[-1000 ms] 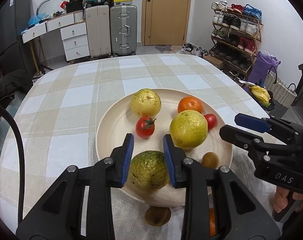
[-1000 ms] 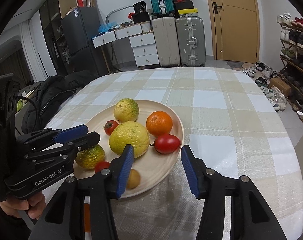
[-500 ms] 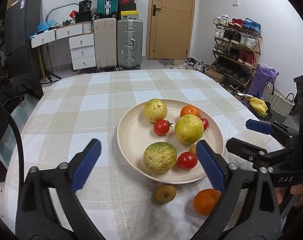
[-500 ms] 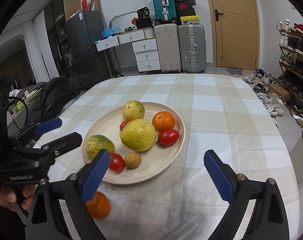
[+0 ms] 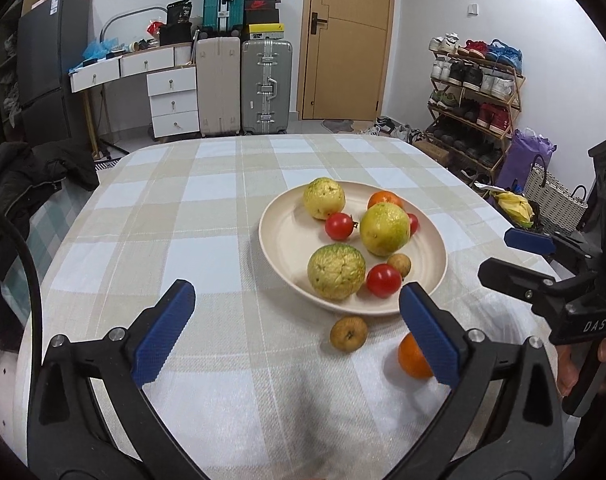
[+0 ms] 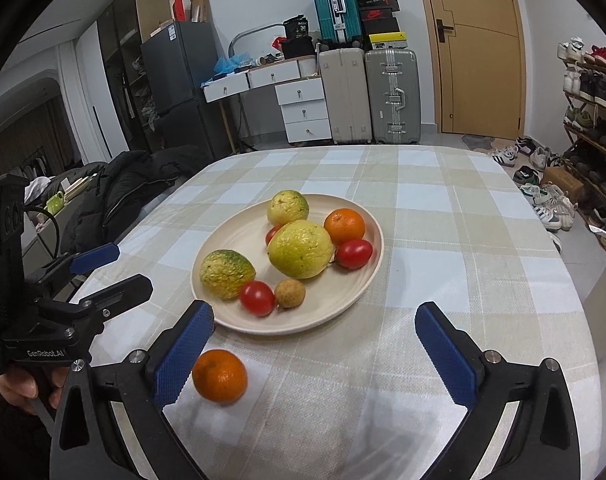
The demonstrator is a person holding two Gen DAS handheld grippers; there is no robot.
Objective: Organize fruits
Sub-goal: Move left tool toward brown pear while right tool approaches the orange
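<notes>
Both my grippers, left [image 5: 297,330] and right [image 6: 315,354], gape wide, empty, just short of the plate [image 6: 239,240]; orange [image 6: 219,376] sits beside it.

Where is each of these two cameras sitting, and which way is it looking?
Left wrist view: sits on the left gripper, looking forward and down over its open blue-padded fingers at the plate of fruit; the right gripper and a hand show at the right edge.
Right wrist view: sits on the right gripper, open too, facing the same plate; the left gripper and a hand show at the left.
Both share the plate, the checked tablecloth, the loose orange and the suitcases.
</notes>
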